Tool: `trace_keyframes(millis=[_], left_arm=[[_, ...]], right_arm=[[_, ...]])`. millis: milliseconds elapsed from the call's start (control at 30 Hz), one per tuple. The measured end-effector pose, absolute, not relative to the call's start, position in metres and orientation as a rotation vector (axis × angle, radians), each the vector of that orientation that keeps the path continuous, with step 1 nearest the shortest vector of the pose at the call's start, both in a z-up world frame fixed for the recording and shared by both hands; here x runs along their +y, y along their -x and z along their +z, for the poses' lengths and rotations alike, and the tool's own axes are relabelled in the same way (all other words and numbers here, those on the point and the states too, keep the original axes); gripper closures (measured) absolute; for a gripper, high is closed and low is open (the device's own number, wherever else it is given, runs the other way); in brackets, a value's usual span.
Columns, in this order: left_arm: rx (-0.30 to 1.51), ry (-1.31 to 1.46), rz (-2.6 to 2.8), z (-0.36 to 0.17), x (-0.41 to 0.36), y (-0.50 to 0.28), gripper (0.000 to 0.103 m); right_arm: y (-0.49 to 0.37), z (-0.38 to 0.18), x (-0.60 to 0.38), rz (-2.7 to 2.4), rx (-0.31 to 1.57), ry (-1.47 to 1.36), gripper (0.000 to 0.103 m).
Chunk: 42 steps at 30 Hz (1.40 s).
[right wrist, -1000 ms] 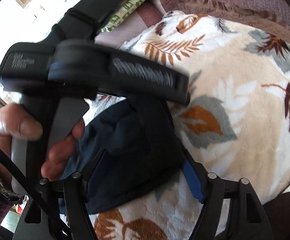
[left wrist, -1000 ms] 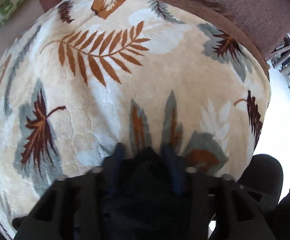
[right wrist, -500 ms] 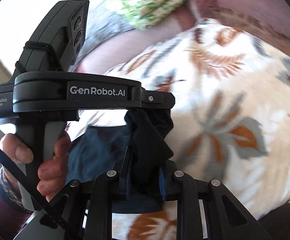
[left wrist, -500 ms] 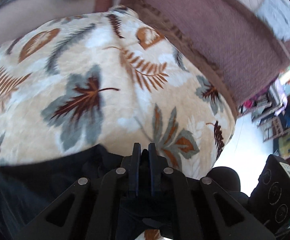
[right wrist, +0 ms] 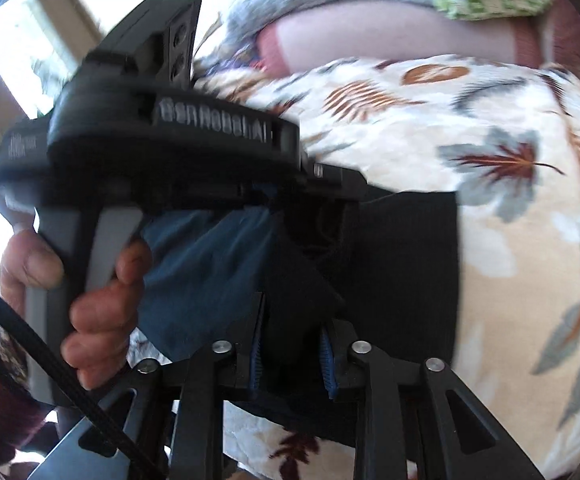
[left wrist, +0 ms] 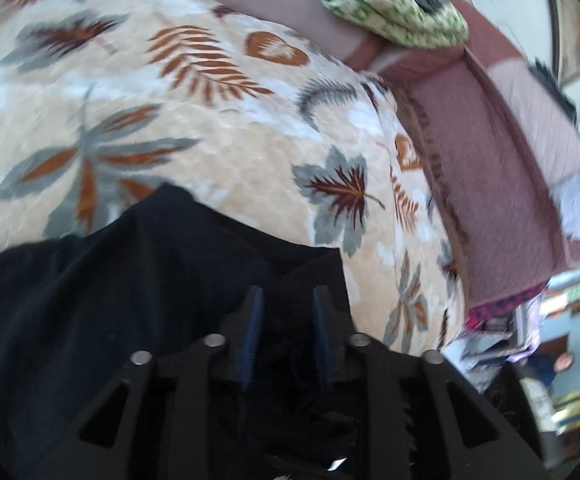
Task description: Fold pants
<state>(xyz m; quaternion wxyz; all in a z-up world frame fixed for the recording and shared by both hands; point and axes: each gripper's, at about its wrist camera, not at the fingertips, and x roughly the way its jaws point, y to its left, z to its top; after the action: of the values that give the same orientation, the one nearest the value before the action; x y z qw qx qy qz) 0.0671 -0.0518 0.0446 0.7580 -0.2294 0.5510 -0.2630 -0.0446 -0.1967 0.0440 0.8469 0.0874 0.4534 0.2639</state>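
The dark pants (right wrist: pixel 406 248) lie bunched on the leaf-print blanket (left wrist: pixel 218 152), filling the lower left of the left wrist view from about 7 to 9 o'clock. The right gripper (right wrist: pixel 292 344) is clenched on a thick fold of the cloth. The left gripper (left wrist: pixel 286 320) has dark fabric between its blue pads (left wrist: pixel 254 320), apparently pinched, though a gap shows. The left hand (right wrist: pixel 90 300) grips its handle at 8 o'clock in the right view. To fold well, I reckon both should lift together, keep the edge taut, and carry it toward 12 o'clock, short of the green cushion (left wrist: pixel 394 4).
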Motion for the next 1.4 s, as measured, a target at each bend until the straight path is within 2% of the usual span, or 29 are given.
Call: trace_keyframes(millis=[67,100,167,233,433,600,700,833,933,1033,1133,1300,1400], left_arm=[[1.174,0.577,-0.558,0.045,-0.030,-0.065,0.062],[1.155,0.608,-0.550,0.047,-0.017,-0.062,0.062],[1.123,0.636,-0.527,0.053,0.001,-0.057,0.059],[1.095,0.636,-0.487,0.059,0.017,-0.050,0.056],[1.051,0.578,-0.353,0.074,0.045,-0.028,0.055],[1.017,0.525,-0.325,0.086,0.035,0.002,0.055],[0.988,0.512,-0.394,0.093,0.012,0.022,0.055],[0.957,0.468,-0.474,0.091,-0.018,0.043,0.055],[1.047,0.392,-0.404,0.068,-0.034,0.035,0.055],[1.155,0.413,-0.347,0.035,-0.029,0.027,0.055],[1.147,0.439,-0.343,0.026,-0.021,0.029,0.056],[1.150,0.441,-0.346,0.032,-0.019,0.034,0.056],[1.065,0.455,-0.395,0.057,-0.016,0.047,0.057]], right_arm=[[0.042,0.036,-0.185,0.589,0.978,-0.177,0.061],[0.042,0.034,-0.180,0.607,0.987,-0.183,0.057],[0.045,0.032,-0.170,0.641,0.990,-0.192,0.040],[0.048,0.033,-0.163,0.661,0.982,-0.174,0.034],[0.061,0.053,-0.167,0.750,0.968,-0.173,0.033],[0.053,0.081,-0.210,0.727,0.928,-0.276,0.033],[0.025,0.082,-0.248,0.622,0.922,-0.437,0.033],[-0.008,0.072,-0.276,0.662,0.932,-0.766,0.025],[-0.035,0.045,-0.265,0.762,1.016,-0.944,0.023],[-0.052,0.012,-0.234,0.800,1.142,-0.972,0.023],[-0.063,-0.015,-0.211,0.780,1.203,-0.978,0.025],[-0.090,-0.006,-0.201,0.701,1.166,-0.911,0.025],[-0.088,0.013,-0.210,0.740,1.114,-0.963,0.023]])
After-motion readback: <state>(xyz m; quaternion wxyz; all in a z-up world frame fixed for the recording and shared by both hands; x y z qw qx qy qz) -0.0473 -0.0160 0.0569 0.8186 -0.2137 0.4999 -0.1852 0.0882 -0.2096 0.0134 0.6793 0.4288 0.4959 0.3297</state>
